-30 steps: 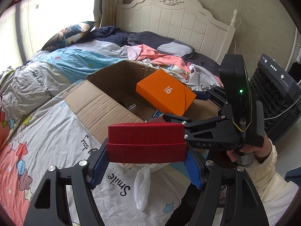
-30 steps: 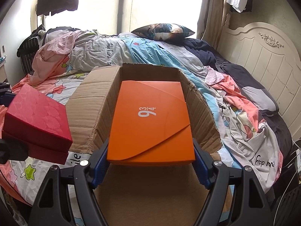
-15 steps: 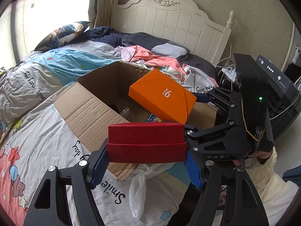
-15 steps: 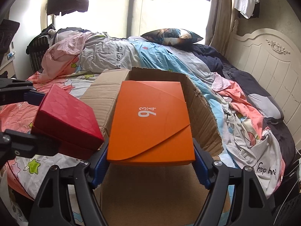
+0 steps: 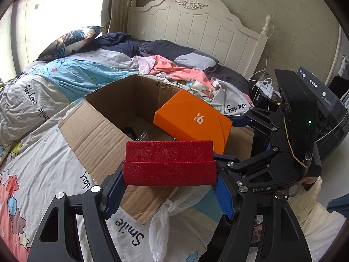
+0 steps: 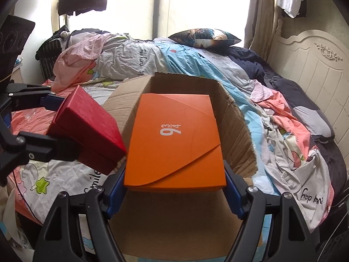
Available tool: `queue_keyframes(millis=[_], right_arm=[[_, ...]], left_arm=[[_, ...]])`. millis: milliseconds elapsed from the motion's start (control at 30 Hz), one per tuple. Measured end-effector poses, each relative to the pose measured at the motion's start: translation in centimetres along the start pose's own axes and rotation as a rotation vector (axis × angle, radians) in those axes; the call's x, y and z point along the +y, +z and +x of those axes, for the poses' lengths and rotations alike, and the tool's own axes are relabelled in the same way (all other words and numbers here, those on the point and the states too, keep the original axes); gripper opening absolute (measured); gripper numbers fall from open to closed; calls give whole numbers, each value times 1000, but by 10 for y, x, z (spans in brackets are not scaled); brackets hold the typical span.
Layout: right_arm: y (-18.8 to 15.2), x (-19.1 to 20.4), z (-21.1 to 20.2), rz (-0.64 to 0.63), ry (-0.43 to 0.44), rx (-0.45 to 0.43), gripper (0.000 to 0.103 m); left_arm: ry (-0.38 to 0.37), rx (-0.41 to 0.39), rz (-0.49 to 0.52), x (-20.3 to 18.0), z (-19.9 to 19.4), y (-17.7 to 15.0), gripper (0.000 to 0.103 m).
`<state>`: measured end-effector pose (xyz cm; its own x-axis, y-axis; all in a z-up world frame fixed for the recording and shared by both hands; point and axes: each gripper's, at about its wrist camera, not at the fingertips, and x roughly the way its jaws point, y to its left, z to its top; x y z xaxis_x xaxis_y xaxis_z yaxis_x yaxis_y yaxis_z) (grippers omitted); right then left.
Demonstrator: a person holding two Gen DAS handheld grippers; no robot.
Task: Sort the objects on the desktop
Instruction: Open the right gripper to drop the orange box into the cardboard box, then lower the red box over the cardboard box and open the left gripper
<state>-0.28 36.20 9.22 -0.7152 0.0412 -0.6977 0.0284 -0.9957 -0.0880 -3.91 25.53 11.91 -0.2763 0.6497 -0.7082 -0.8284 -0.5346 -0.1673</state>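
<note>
My left gripper (image 5: 170,193) is shut on a red textured box (image 5: 169,163) and holds it above the near flap of an open cardboard box (image 5: 98,128) on the bed. My right gripper (image 6: 174,191) is shut on a flat orange box (image 6: 174,139) marked 9¾ and holds it over the cardboard box's opening (image 6: 237,131). In the right wrist view the red box (image 6: 87,126) hangs at the left, close beside the orange box. In the left wrist view the orange box (image 5: 194,118) sits just behind the red one. Some dark items lie inside the cardboard box.
The bed is covered with rumpled quilts and clothes (image 5: 174,69). A white headboard (image 5: 196,28) stands behind. A white plastic bag (image 5: 161,224) hangs at the bed's near edge. A black fan heater (image 5: 327,109) stands at the right. A patterned pillow (image 6: 205,37) lies by the window.
The left gripper has carried the red box closer to the cardboard box and to the orange box. The right gripper has stayed over the opening with the orange box.
</note>
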Motion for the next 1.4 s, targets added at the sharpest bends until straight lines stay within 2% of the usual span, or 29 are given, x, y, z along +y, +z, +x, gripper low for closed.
queue_keyframes(millis=[100, 200, 733, 1400], right_arm=[[0, -3, 1, 8, 17, 2, 74], [2, -7, 2, 18, -4, -8, 74], [5, -28, 8, 99, -2, -11, 76], [-7, -13, -5, 12, 9, 8, 78]], left_arm=[[-5, -6, 1, 0, 2, 2, 73], [-19, -14, -13, 1, 4, 5, 73], [-53, -19, -36, 6, 13, 18, 73], [-52, -14, -46, 2, 25, 29, 73]])
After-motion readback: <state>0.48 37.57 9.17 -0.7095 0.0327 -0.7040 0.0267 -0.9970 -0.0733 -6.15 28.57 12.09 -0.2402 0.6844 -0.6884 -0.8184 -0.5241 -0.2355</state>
